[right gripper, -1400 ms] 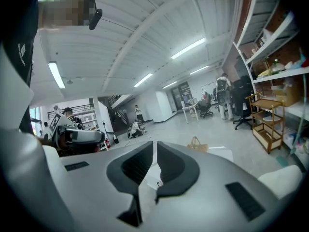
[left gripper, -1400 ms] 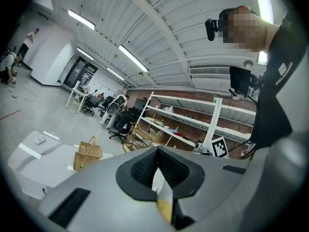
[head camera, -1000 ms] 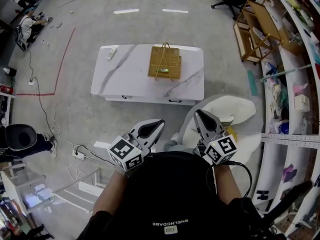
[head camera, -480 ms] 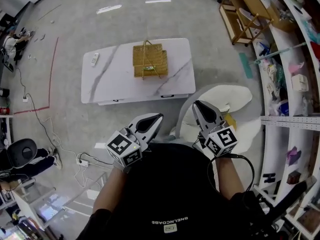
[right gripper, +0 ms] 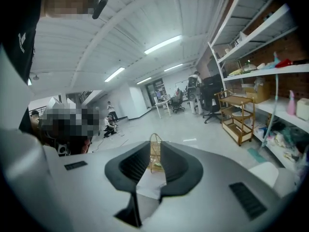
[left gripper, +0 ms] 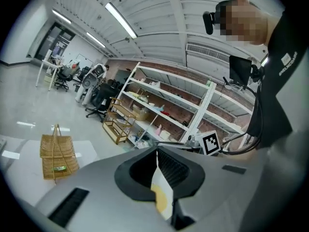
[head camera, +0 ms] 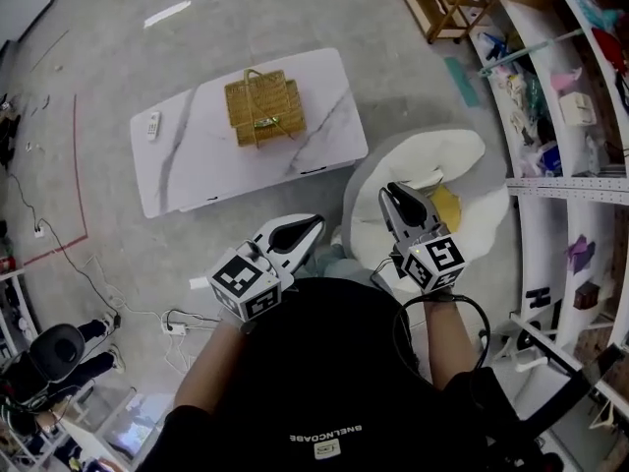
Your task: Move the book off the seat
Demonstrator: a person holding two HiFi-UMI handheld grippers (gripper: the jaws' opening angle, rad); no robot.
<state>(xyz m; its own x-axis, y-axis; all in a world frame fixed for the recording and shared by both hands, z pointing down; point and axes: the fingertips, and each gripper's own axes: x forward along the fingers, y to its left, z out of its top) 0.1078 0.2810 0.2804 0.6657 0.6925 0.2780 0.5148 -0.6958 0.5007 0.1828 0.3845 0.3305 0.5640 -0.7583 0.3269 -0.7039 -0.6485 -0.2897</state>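
- Since the earlier frame the white marble counter (head camera: pixel 187 160) with its woven wicker basket (head camera: pixel 263 106) has slid toward the upper left
- The flat yellow book (head camera: pixel 447 207) lies on the white rounded seat (head camera: pixel 462 160), centre right, beside the right tongs (head camera: pixel 393 193)
- The right tongs have just parted slightly, empty; the left tongs (head camera: pixel 311 224) are pressed together

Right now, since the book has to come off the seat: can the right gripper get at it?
Probably yes. The right gripper, jaws just opening with nothing between them, hangs at the white seat close beside the yellow book. Nothing seems to block the way.
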